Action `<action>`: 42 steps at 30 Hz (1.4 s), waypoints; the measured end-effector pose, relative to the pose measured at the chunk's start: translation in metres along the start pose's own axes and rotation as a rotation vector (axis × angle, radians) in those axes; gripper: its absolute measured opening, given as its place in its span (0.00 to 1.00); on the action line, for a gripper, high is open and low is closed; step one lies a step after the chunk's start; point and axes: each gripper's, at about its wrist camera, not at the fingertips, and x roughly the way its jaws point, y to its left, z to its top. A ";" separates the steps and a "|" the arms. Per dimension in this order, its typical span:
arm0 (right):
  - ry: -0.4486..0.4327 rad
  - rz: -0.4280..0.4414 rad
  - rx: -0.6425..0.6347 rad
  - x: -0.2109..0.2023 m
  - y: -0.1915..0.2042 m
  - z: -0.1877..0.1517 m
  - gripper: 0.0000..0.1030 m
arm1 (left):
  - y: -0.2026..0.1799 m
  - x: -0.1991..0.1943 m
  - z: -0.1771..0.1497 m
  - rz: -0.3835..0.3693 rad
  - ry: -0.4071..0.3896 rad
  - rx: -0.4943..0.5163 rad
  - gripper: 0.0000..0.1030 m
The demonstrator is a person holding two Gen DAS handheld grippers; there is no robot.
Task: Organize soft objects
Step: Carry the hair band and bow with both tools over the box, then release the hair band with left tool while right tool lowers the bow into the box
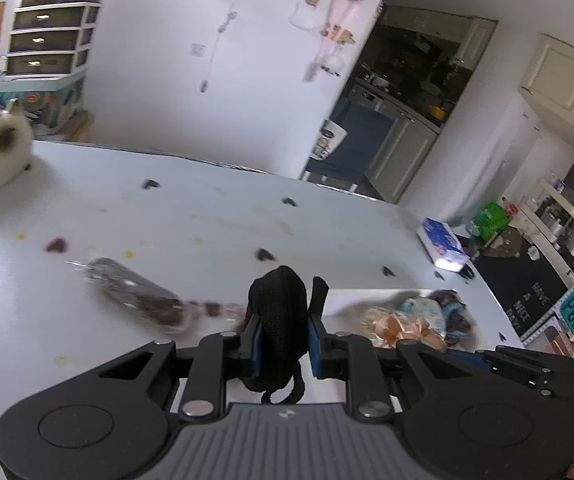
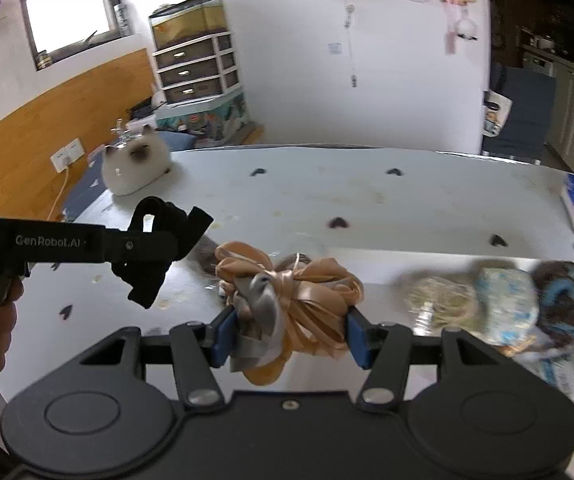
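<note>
Left wrist view: my left gripper (image 1: 283, 340) is clamped on a black knitted piece (image 1: 281, 312) above the table (image 1: 207, 220); my right gripper (image 2: 289, 338) pinches a peach ribbon bundle (image 2: 299, 300). Carrying step, I judge; next, a spot beside the soft pile (image 2: 507, 304)

The table (image 1: 207, 208) is white, dotted with small dark heart marks and yellowish stains. The strap (image 1: 279, 320) is black knit, the bow (image 2: 299, 300) peach satin with a grey piece, and both grippers black with blue pads (image 2: 223, 336). The cat figure (image 2: 137, 166) is cream with a dark brown face, the tissue pack (image 1: 443, 246) blue and white.
</note>
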 end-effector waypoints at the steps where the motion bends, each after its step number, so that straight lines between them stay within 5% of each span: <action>1: 0.001 -0.004 0.005 -0.003 -0.007 -0.001 0.55 | -0.006 0.002 -0.001 -0.006 0.003 0.003 0.23; 14: 0.048 -0.060 0.056 -0.018 -0.069 -0.016 0.57 | -0.069 0.066 -0.003 -0.087 0.122 0.010 0.23; 21: 0.081 -0.074 0.086 -0.019 -0.083 -0.023 0.57 | -0.087 0.110 0.001 -0.069 0.170 0.040 0.25; 24: 0.097 -0.069 0.098 -0.015 -0.085 -0.023 0.57 | -0.088 0.129 0.004 -0.057 0.177 0.068 0.52; 26: 0.109 -0.062 0.101 -0.012 -0.084 -0.024 0.57 | -0.085 0.137 0.007 -0.051 0.194 0.067 0.60; 42: 0.330 -0.015 0.071 0.067 -0.058 -0.039 0.57 | -0.047 0.096 0.004 -0.005 0.156 0.021 0.65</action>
